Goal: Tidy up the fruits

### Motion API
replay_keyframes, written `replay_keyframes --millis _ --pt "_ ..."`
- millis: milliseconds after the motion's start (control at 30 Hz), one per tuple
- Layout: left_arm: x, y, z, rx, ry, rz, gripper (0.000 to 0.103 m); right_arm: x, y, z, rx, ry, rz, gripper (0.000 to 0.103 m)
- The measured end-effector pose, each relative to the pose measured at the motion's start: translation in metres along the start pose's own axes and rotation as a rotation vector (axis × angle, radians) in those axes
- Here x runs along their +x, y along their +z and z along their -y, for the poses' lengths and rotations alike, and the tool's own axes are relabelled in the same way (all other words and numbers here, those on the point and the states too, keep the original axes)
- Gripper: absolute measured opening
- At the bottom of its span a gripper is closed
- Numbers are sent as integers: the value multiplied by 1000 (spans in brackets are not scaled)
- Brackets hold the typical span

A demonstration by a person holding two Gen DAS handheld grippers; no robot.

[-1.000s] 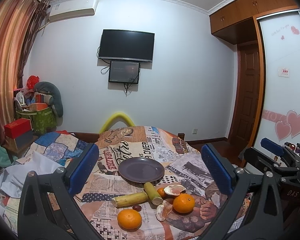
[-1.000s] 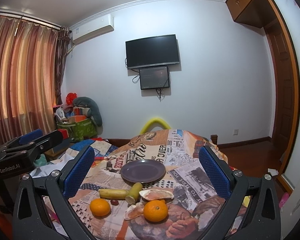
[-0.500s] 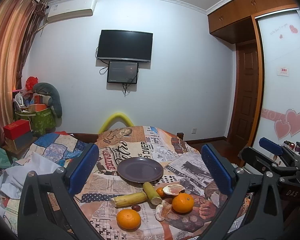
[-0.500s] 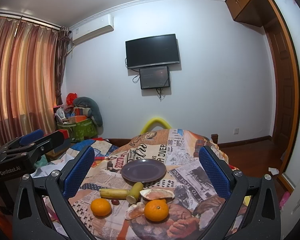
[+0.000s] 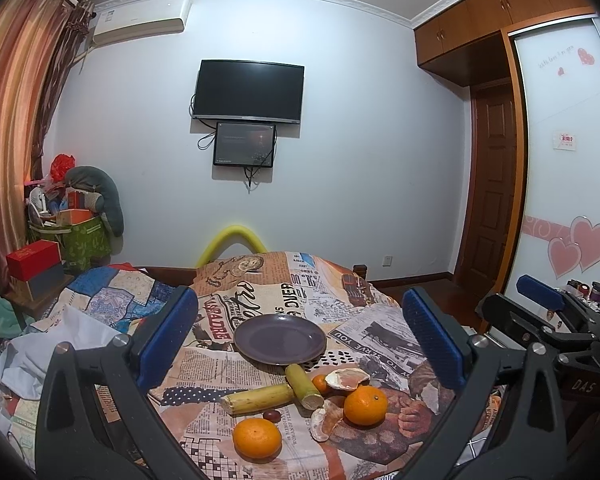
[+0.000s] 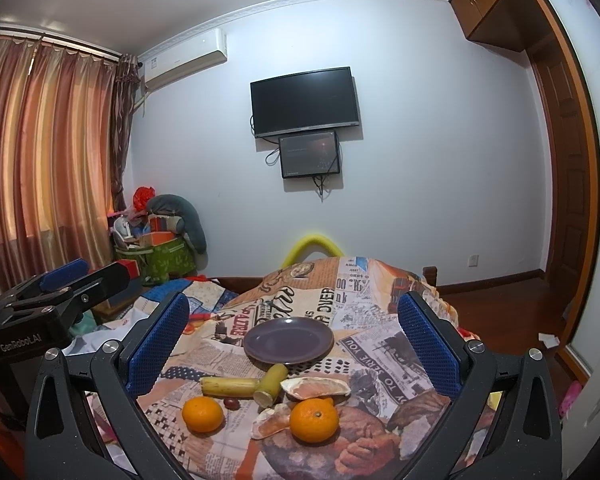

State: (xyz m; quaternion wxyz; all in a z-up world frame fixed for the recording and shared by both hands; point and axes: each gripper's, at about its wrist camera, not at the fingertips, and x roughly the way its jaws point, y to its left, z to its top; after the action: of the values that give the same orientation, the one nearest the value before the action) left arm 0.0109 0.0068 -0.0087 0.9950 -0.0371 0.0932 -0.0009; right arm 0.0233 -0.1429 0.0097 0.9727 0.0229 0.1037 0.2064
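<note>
Both the left gripper (image 5: 300,336) and the right gripper (image 6: 293,338) hang above the table with jaws spread wide, gripping nothing. Ahead of them sits the purple plate (image 5: 280,338), bare, with two oranges (image 6: 314,420), cane pieces (image 5: 258,397) and peel nearer their fingertips.

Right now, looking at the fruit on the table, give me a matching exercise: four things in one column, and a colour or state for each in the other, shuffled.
Things:
1. plate
2. left tongs
3. grape
4. right-hand orange

States:
A. whole, unpeeled
B. open, holding nothing
C. purple, nothing on it
D. small, dark red, lying between the two oranges

Pairs: 1-C, 2-B, 3-D, 4-A
</note>
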Motion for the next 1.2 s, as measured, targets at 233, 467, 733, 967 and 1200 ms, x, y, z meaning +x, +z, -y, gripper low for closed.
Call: replay_keyframes --millis 233,467,733,967,1200 --pt "2 -1 -1 2 4 -6 103 1 -2 0 -1 -1 -5 103" --pt "17 -6 -10 14 20 -50 103 12 -8 7 -5 -22 -43 103" --pt "53 -28 -41 29 46 -176 101 40 -37 20 -13 -44 -174 103" --pt "102 -62 -71 14 38 -355 83 69 -64 27 -43 -39 -311 99" --pt "143 -104 -87 -37 -19 -525 75 96 -90 37 -15 0 -446 92"
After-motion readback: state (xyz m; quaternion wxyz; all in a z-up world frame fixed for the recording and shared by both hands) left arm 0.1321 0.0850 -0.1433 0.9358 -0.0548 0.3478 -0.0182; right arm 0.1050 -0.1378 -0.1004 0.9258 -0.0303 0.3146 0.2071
